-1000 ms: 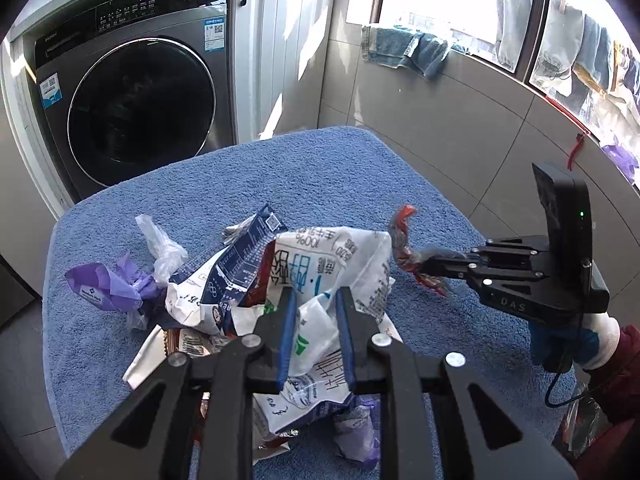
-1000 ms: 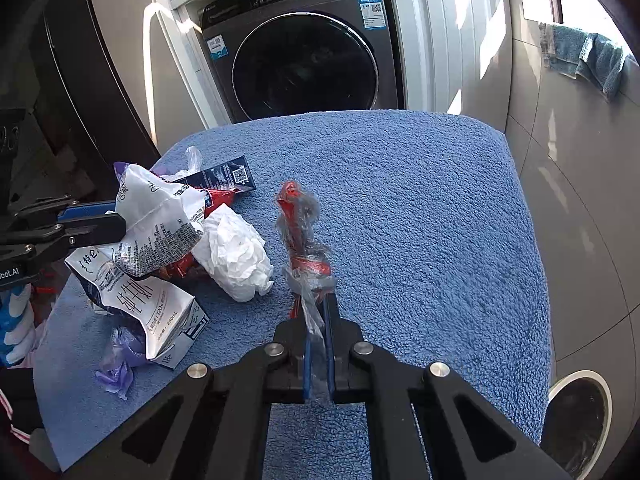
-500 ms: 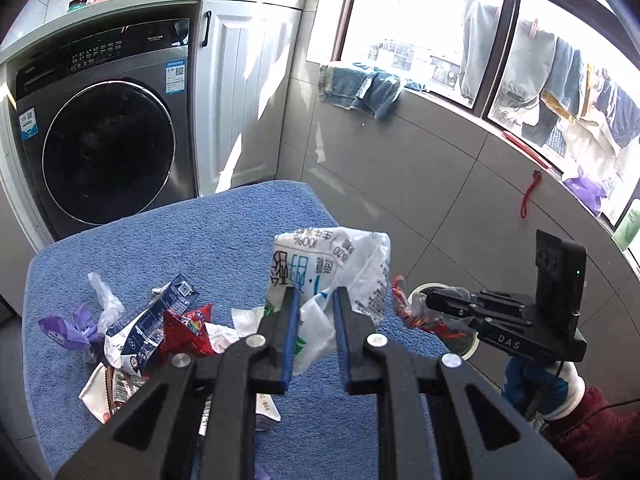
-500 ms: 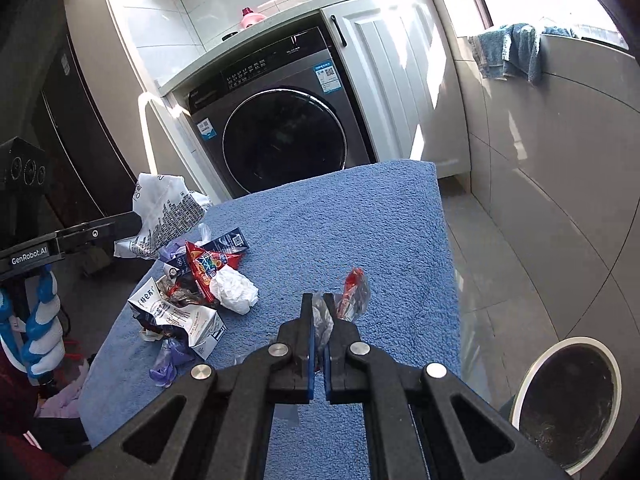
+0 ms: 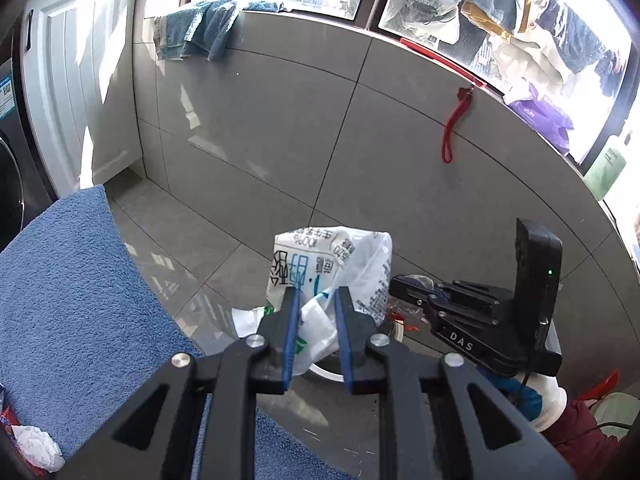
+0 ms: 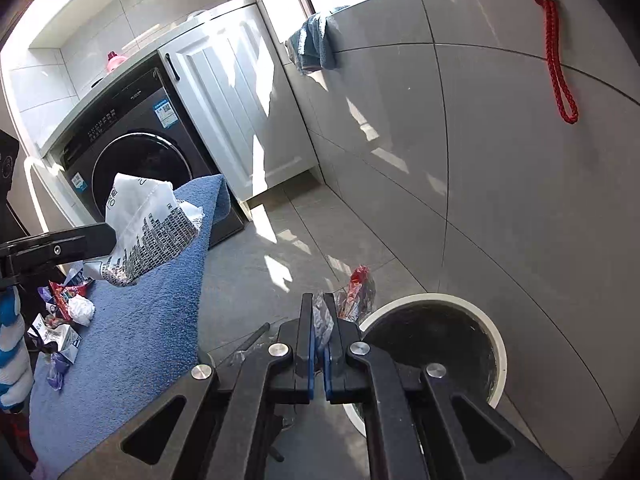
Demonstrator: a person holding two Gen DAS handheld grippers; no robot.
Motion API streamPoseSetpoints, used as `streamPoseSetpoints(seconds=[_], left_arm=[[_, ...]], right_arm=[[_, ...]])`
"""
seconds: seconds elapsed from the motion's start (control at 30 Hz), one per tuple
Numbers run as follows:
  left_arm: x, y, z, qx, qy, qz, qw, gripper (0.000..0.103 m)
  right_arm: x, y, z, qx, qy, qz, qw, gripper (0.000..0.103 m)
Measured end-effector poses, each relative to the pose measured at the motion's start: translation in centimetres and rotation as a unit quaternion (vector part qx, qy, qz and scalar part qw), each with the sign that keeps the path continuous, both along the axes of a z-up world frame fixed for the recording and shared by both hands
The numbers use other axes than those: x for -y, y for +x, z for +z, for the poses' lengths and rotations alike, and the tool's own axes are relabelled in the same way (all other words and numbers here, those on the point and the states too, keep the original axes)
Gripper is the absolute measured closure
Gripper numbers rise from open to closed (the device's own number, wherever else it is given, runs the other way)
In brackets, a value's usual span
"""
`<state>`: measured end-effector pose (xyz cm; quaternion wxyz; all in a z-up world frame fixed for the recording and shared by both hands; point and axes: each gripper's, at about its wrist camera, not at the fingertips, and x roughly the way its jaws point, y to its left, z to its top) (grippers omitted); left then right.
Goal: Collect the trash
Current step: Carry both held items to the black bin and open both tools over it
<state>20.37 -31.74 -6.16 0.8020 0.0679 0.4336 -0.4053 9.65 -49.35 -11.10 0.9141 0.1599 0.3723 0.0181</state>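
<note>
My left gripper (image 5: 316, 292) is shut on a crumpled white printed milk carton (image 5: 340, 268) and holds it in the air past the table's edge, over the floor; the carton also shows in the right wrist view (image 6: 148, 228). My right gripper (image 6: 319, 304) is shut on a clear and red plastic wrapper (image 6: 356, 292) and holds it just left of the white-rimmed trash bin (image 6: 496, 332) on the floor. The right gripper appears in the left wrist view (image 5: 400, 284), beside the carton. Several pieces of trash (image 6: 64, 320) lie on the blue towel-covered table (image 6: 140, 340).
A dark washing machine (image 6: 128, 148) and a white cabinet (image 6: 232, 104) stand behind the table. A grey tiled wall (image 6: 500, 180) with a hanging red cord (image 6: 556, 60) runs close behind the bin. A crumpled white tissue (image 5: 36, 444) lies on the table.
Both grippers have swung right, away from the table and toward the bin, each still holding its item. The carton is lifted off the pile and the wrapper now hangs by the bin's rim.
</note>
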Motion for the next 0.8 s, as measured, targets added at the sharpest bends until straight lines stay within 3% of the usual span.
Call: streamPoseSetpoints(seconds=[0.07, 0.13, 0.2, 0.3, 0.4, 0.57, 0.8], left_arm=[[2.4, 0.5, -1.0, -0.007, 0.000, -0.006, 1.0000, 0.083], [4.5, 1.1, -2.1, -0.026, -0.004, -0.012, 0.9996, 0.082], [6.2, 1.8, -3.2, -0.055, -0.014, -0.024, 0.9981, 0.077], [8.0, 2.3, -4.3, -0.080, -0.025, -0.031, 0.9960, 0.064], [8.0, 2.1, -4.4, -0.092, -0.035, -0.035, 0.9946, 0.063], [5.9, 0.5, -2.9, -0.055, -0.029, -0.027, 0.9977, 0.063], [-1.5, -2.7, 1.1, 0.005, -0.037, 0.028, 0.9989, 0.063]], right_arm=[[1.9, 0.3, -1.3, -0.013, -0.005, -0.023, 1.000, 0.097], [3.5, 0.7, -2.6, -0.028, -0.009, -0.046, 0.998, 0.086], [4.8, 0.7, -3.7, -0.042, -0.017, -0.071, 0.996, 0.057], [6.4, -0.2, -4.7, -0.056, -0.024, -0.099, 0.993, 0.057], [7.2, -1.8, -5.0, -0.063, -0.022, -0.116, 0.991, 0.057], [6.9, -3.7, -4.3, -0.062, -0.028, -0.114, 0.991, 0.057], [2.4, -3.7, 0.6, -0.017, -0.037, -0.063, 0.997, 0.057]])
